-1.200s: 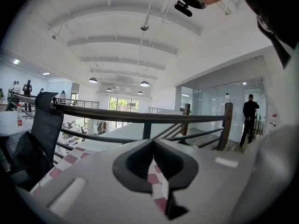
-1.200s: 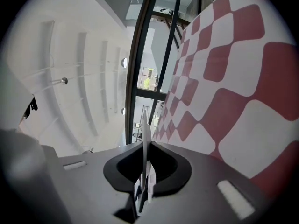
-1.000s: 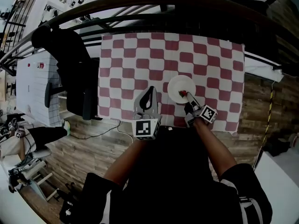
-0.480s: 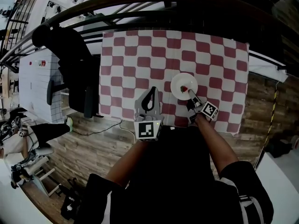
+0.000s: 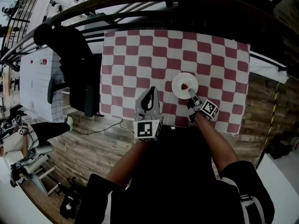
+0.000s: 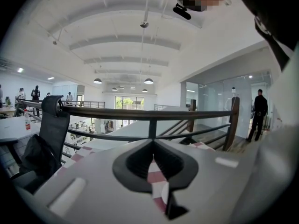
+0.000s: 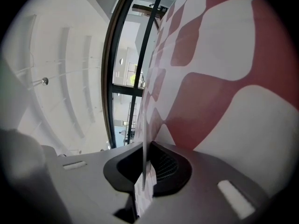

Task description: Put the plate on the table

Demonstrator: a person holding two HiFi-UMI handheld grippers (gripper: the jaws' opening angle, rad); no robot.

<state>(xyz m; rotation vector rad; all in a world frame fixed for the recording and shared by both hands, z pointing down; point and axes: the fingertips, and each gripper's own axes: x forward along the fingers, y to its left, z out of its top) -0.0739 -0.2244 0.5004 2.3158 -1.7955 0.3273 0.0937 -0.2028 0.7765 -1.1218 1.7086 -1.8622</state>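
Observation:
A small white plate [image 5: 180, 82] with a red bit [image 5: 184, 86] on it is over the right half of the table's red-and-white checked cloth [image 5: 140, 55]. My right gripper [image 5: 190, 93] is shut on the plate's near rim. In the right gripper view the rim [image 7: 144, 139] shows as a thin edge clamped between the jaws, parallel to the cloth [image 7: 219, 69]. Whether the plate rests on the cloth I cannot tell. My left gripper [image 5: 151, 89] hovers over the cloth's near edge, to the plate's left, shut and empty; its closed jaws [image 6: 150, 143] point at the railing [image 6: 149, 113].
A dark curved railing [image 5: 163, 1] runs along the table's far side. A black office chair [image 5: 70, 69] and a white cabinet [image 5: 35, 78] stand left of the table. Wooden floor [image 5: 261, 101] lies right of it. A person [image 6: 258, 111] stands far off.
The head view has shifted slightly. The right gripper still holds the plate over about the same spot of cloth; the left gripper has not moved.

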